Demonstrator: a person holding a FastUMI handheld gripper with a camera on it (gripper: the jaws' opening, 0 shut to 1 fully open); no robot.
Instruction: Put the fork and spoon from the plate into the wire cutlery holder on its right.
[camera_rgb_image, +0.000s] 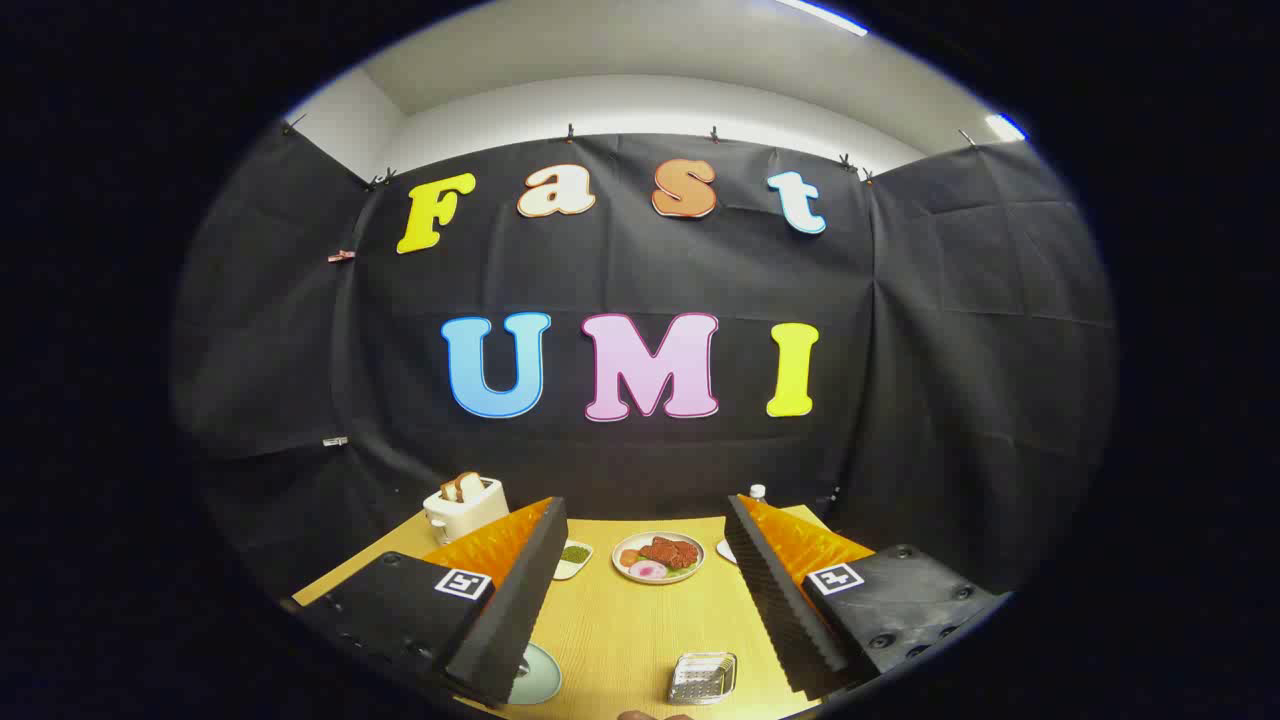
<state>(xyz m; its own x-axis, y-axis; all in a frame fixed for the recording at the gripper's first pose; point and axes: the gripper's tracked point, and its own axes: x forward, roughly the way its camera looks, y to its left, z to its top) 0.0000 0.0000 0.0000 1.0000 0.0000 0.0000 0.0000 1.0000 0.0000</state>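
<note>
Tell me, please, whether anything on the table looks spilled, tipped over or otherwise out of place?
Nothing stands out: the toaster, food plate and wire cutlery holder sit upright on the table, with the open gripper above.

The gripper (640, 590) hangs above the wooden table (620, 630), fingers spread wide with nothing between them. Down between them sit the wire holder (702, 678) and, by the left finger, the pale plate (535, 674). Beyond lie a plate of food (657, 556), a small green dish (573, 558) and a toaster (464, 507).
</note>
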